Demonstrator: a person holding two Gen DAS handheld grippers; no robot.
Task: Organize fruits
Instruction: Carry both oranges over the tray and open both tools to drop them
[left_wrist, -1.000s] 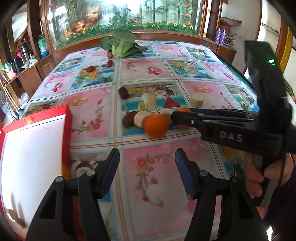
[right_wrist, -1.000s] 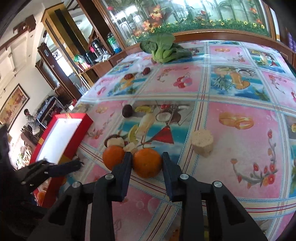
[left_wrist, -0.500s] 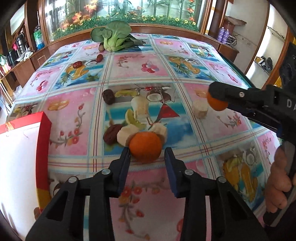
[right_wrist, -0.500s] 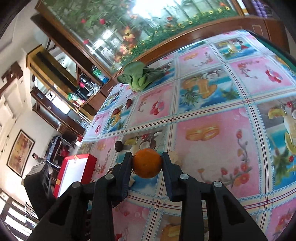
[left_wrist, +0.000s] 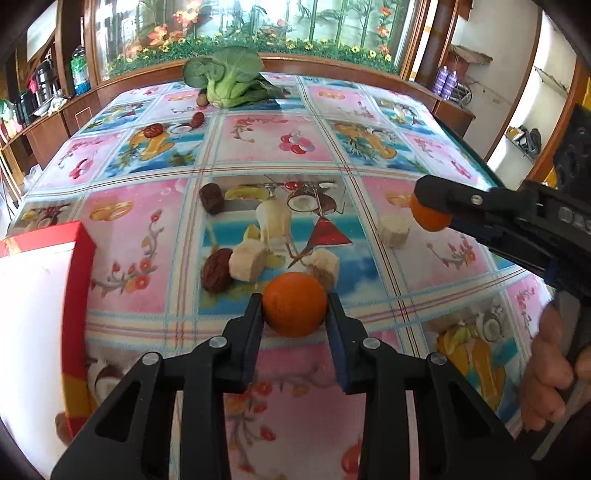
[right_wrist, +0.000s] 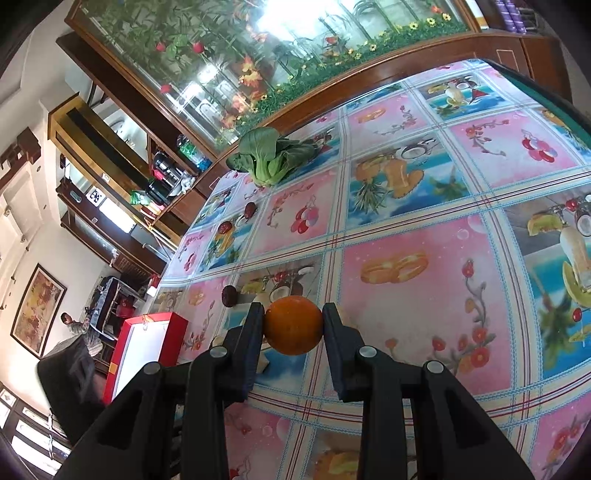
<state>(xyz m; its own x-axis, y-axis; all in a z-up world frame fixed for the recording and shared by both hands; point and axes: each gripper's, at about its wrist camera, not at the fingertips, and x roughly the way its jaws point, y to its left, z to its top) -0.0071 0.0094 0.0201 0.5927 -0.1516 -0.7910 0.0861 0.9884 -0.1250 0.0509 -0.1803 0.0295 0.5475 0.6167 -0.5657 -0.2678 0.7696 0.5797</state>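
Observation:
My left gripper (left_wrist: 294, 310) is shut on an orange (left_wrist: 294, 309) just in front of the fruit pile. My right gripper (right_wrist: 293, 325) is shut on a second orange (right_wrist: 293, 324) and holds it above the table; it also shows in the left wrist view (left_wrist: 430, 218) at the right. On the fruit-print tablecloth lie banana chunks (left_wrist: 246, 260), (left_wrist: 325, 266), (left_wrist: 394, 229) and dark red dates (left_wrist: 216, 270), (left_wrist: 211, 198). A red box with a white inside (left_wrist: 79, 254) stands at the left; it also shows in the right wrist view (right_wrist: 147, 343).
A green bok choy (left_wrist: 229, 79) lies at the far edge, with two more dates (left_wrist: 152, 130), (left_wrist: 198, 119) nearby. A wooden rail (left_wrist: 332, 70) and a glass cabinet bound the far side. The table's right edge (left_wrist: 465, 144) drops off toward shelves.
My left gripper moved forward and closed on the orange on the table. My right gripper lifted its orange off the table and carried it up and to the right.

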